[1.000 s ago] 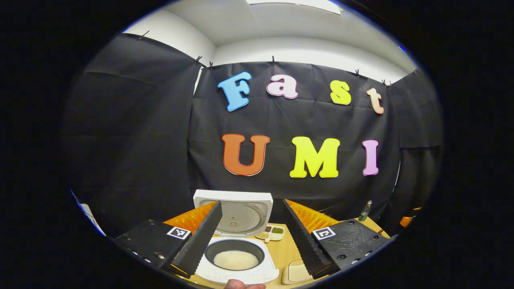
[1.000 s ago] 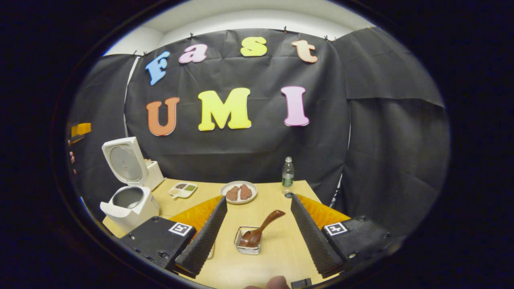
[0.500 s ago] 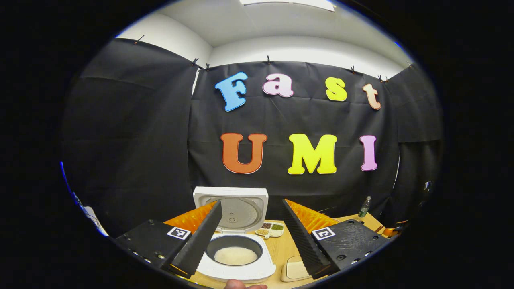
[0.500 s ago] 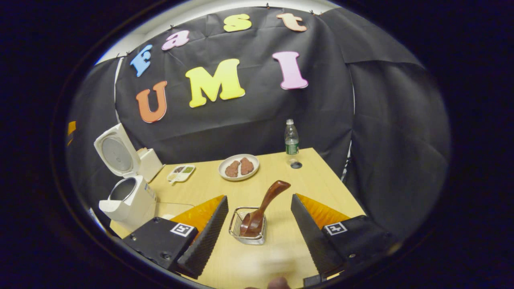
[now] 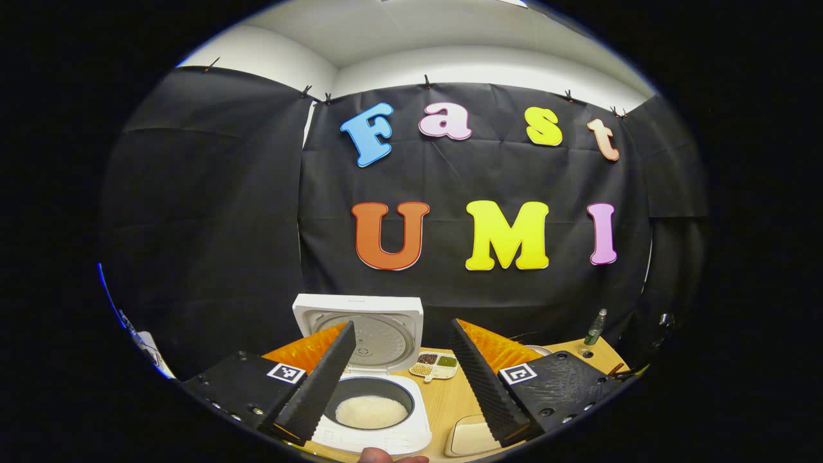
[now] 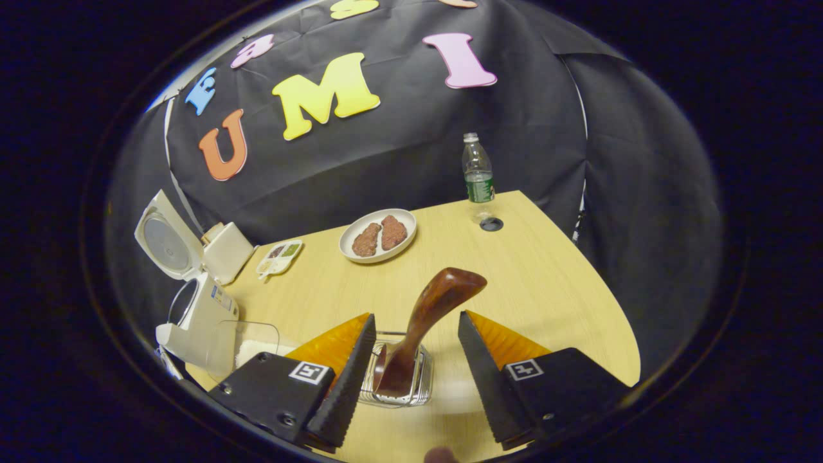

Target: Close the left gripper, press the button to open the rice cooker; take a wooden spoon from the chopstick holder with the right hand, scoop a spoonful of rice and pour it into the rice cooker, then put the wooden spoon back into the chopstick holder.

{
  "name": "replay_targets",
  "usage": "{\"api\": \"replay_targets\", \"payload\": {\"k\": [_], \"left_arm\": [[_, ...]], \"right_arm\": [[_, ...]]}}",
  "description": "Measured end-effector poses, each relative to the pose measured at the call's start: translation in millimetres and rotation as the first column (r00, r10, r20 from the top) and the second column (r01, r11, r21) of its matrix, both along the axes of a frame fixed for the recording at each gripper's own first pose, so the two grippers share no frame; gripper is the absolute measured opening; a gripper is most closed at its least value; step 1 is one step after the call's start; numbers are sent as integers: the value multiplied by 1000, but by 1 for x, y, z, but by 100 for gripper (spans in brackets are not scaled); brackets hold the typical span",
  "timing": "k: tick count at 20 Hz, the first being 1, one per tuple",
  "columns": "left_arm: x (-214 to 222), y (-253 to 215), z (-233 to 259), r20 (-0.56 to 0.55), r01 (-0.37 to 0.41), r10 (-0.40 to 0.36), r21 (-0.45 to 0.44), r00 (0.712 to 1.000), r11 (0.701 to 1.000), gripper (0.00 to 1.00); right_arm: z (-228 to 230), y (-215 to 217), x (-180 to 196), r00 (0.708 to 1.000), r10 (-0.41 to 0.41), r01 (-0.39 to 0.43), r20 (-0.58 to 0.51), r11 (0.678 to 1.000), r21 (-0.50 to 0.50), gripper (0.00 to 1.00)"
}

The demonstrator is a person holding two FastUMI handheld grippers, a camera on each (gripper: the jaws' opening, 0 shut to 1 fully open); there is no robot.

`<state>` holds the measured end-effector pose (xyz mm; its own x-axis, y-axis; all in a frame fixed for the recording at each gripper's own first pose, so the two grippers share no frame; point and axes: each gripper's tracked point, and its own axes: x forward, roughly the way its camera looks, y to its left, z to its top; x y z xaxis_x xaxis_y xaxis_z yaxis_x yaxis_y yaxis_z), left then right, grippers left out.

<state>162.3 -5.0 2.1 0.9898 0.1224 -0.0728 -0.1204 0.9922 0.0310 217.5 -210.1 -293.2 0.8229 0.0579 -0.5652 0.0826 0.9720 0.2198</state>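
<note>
right gripper (image 6: 411, 379) wide open, straddling wooden spoon (image 6: 421, 321)

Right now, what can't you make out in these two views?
- Wooden spoon bowl: right gripper view, behind the chopstick holder wires and blurred.
- Rice cooker front: left gripper view, cut off by the bottom edge.
- Divided dish contents: too small.
- Rice cooker pot: right gripper view, hidden by its wall.
</note>
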Motion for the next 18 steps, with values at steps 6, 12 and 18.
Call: {"api": "replay_targets", "payload": {"k": [6,12,18], "left_arm": [[10,-8,-18,-50,-42,42,5,998,999,95],[2,2,-24,-56,-39,38,-31,998,999,95],[-32,32,-28,-40,-17,17,8,999,1000,94]], "right_arm": [[-21,6,17,997,56,-54,-46,998,39,59],[-10,15,11,999,40,-38,-36,998,46,25],[39,27,-2,999,17,-14,41,998,-68,16]]}}
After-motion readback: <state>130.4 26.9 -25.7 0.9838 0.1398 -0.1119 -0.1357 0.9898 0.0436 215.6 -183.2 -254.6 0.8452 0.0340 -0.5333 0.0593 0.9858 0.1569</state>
